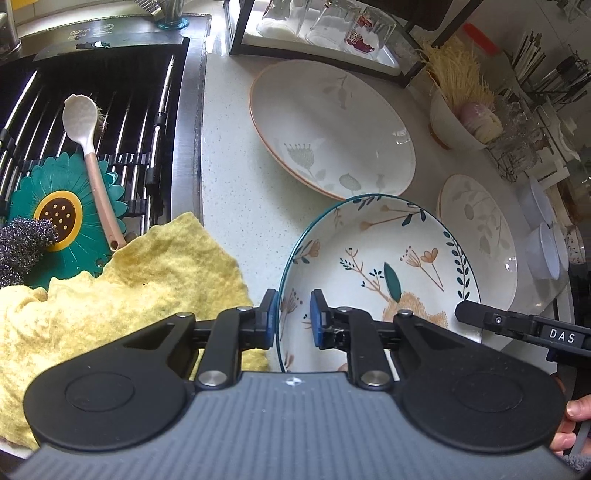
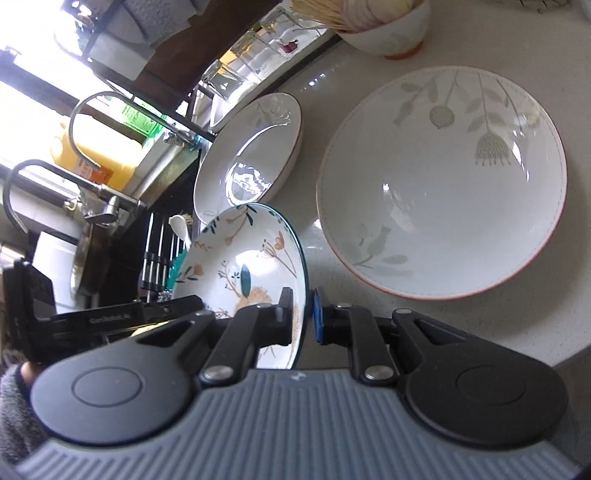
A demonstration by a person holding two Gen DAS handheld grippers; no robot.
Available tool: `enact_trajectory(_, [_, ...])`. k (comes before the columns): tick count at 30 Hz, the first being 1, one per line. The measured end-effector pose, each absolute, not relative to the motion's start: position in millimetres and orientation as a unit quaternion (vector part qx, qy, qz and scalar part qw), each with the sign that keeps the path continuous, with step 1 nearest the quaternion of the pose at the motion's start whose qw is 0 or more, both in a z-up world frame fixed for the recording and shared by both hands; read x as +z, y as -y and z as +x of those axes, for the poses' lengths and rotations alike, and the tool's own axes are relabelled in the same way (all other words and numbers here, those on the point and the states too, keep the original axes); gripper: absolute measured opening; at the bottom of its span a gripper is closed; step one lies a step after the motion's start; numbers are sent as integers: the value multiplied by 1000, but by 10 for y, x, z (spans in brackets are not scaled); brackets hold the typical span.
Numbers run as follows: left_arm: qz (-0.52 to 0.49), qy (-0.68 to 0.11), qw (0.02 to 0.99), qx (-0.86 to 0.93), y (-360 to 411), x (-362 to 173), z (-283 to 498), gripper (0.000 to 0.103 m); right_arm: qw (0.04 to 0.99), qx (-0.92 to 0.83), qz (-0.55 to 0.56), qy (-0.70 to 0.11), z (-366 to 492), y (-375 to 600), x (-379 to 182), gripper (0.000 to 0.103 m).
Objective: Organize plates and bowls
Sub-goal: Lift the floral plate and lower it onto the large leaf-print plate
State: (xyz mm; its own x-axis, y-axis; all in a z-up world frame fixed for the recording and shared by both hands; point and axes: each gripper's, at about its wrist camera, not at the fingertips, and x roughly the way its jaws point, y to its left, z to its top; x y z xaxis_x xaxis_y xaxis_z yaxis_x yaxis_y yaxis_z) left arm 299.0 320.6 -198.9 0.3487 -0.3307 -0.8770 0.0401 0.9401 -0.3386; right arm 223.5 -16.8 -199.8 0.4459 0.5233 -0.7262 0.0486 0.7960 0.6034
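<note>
A floral plate (image 1: 388,258) with a teal rim hangs tilted over the counter, held from both sides. My left gripper (image 1: 293,306) is shut on its left rim, one blue pad outside and one inside. My right gripper (image 2: 301,306) is shut on the opposite rim of the same plate (image 2: 240,258), and its black arm (image 1: 517,325) shows at the right of the left wrist view. A large white plate (image 1: 332,129) with an orange rim lies on the counter behind. A smaller matching plate (image 1: 480,236) lies to the right, partly hidden by the floral plate. A white bowl (image 1: 454,118) holds pale strands.
A crumpled yellow cloth (image 1: 129,288) lies beside the sink (image 1: 110,110), whose rack holds a spoon-shaped brush (image 1: 88,147), a green flower mat (image 1: 62,210) and a steel scourer (image 1: 22,251). Upturned glasses (image 1: 332,26) stand at the back. Clear tubs (image 1: 543,236) sit at the right edge.
</note>
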Motion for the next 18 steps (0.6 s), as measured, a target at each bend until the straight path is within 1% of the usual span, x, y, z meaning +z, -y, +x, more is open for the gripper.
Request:
enact_trajectory(4, [-135,-560,810,-113,-3210,-1863,2989,21,803,151,279,-505,2207,176,-1903,14])
enact_trajectory(7, [-146,-554,810,-123,-3207,-1759,2982,19,806,144,285,-498,2181,218,-1824,14])
enact_trajectory(18, [-145,-540,816,-144,-2874,-1512,2979,19,821,127,295,-472,2168,540,-1655,14])
